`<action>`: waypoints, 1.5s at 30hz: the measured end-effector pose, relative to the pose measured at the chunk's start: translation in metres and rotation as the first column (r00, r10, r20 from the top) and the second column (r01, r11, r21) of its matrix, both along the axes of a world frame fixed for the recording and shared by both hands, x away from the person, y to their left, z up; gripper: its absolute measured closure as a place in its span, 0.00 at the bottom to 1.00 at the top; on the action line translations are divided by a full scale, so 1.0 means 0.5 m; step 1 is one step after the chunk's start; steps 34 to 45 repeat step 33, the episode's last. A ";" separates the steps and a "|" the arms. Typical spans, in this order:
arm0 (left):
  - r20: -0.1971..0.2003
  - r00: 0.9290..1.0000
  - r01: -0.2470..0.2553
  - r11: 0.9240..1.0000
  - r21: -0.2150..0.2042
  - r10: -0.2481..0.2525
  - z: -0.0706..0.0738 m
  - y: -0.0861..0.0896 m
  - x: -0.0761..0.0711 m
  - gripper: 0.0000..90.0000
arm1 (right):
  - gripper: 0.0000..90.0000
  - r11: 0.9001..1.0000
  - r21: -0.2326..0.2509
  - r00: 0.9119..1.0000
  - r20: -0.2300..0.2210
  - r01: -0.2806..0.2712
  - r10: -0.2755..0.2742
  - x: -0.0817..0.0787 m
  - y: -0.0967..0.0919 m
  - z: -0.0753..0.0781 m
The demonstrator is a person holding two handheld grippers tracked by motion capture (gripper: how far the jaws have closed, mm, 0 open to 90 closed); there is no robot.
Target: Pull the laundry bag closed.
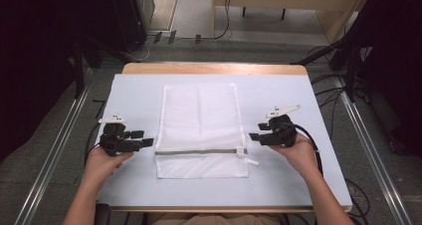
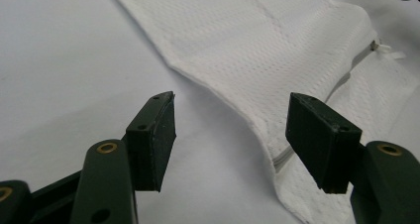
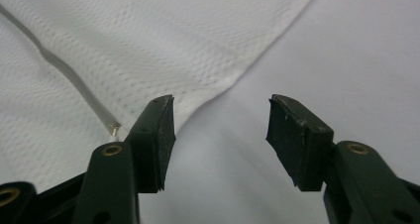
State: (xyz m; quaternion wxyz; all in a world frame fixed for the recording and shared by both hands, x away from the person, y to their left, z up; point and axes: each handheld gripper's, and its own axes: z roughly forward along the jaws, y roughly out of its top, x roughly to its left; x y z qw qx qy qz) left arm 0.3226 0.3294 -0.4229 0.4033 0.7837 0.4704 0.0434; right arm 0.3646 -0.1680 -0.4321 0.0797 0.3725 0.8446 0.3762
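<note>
The left gripper stands wide and empty just off the left edge of the white mesh bag, and the right gripper stands likewise wide and empty just off its right edge, level with the grey zipper. The bag lies flat mid-tabletop, zipper towards the near edge, apparently closed; the flanking stance suggests an intended two-sided grasp. No brand, label or writing is legible.

Mesh bag on table, between 2 grippers.
</note>
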 end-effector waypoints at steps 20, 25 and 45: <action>0.011 0.989 -0.148 0.989 0.018 0.148 -0.007 0.027 0.014 0.38 | 0.32 0.988 0.060 0.990 0.025 0.139 -0.141 0.033 -0.079 -0.019; 0.018 0.983 -0.182 0.983 0.027 0.181 -0.009 0.028 0.016 0.34 | 0.25 0.995 0.042 0.995 0.006 0.095 -0.096 0.034 -0.078 -0.025; 0.015 0.981 -0.192 0.980 0.056 0.191 -0.015 0.026 0.018 0.34 | 0.25 0.994 0.017 0.994 -0.034 0.106 -0.105 0.038 -0.078 -0.032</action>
